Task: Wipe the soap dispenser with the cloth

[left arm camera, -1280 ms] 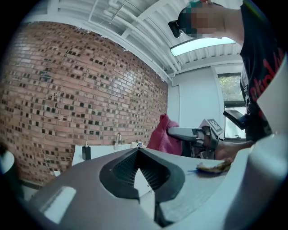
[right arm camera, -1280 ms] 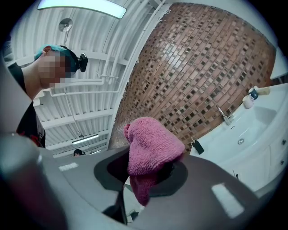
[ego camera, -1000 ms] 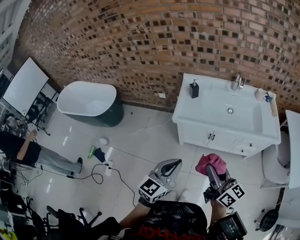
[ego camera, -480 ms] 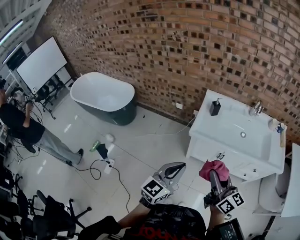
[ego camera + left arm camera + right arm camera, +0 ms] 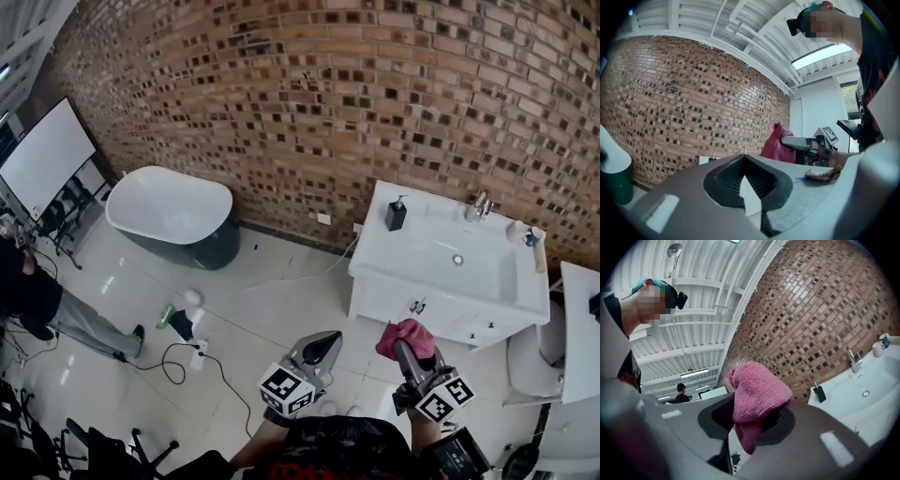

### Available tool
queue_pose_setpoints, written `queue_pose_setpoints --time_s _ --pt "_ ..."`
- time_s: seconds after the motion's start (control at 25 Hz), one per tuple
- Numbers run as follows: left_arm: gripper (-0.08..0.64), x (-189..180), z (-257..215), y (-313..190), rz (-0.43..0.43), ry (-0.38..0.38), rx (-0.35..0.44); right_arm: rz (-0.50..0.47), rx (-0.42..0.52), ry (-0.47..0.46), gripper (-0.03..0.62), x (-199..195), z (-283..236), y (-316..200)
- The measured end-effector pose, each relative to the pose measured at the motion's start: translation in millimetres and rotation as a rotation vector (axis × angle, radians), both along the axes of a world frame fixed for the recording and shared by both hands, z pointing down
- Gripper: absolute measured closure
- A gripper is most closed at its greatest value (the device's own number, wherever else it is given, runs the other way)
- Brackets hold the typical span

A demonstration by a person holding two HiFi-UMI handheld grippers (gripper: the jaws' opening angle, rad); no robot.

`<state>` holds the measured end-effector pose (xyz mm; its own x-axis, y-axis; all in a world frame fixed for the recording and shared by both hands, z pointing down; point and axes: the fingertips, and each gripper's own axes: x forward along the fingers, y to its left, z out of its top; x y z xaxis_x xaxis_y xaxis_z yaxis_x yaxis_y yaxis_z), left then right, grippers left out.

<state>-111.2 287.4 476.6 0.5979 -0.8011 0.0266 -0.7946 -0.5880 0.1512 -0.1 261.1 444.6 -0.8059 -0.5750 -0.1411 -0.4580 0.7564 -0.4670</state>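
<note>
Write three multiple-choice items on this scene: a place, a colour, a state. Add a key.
1. The black square soap dispenser stands: A) on a wall shelf; B) on the white vanity top, beside the basin; C) on a stool.
2. The fluffy terry cloth is: A) blue; B) white; C) pink.
3. The left tongs are: A) shut, empty; B) wide open; C) shut on a sponge.
Key: 1 B, it sits at the top's back left corner; 2 C, pink in the right gripper view; 3 A, tips together, nothing between.
</note>
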Motion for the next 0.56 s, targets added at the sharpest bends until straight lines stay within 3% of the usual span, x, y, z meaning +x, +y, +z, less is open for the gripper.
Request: queue_pose_setpoints --time_s 0.28,0.56 --pt "0.557 28.9 2.1 3.5 0.093 -0.001 0.001 0.125 0.001 0.059 0.511 36.9 5.7 15.8" --pt "0.557 37.8 2.8 9.1 0.112 -0.008 -0.002 0.215 0.038 0.215 0.511 58.1 17.4 33.7"
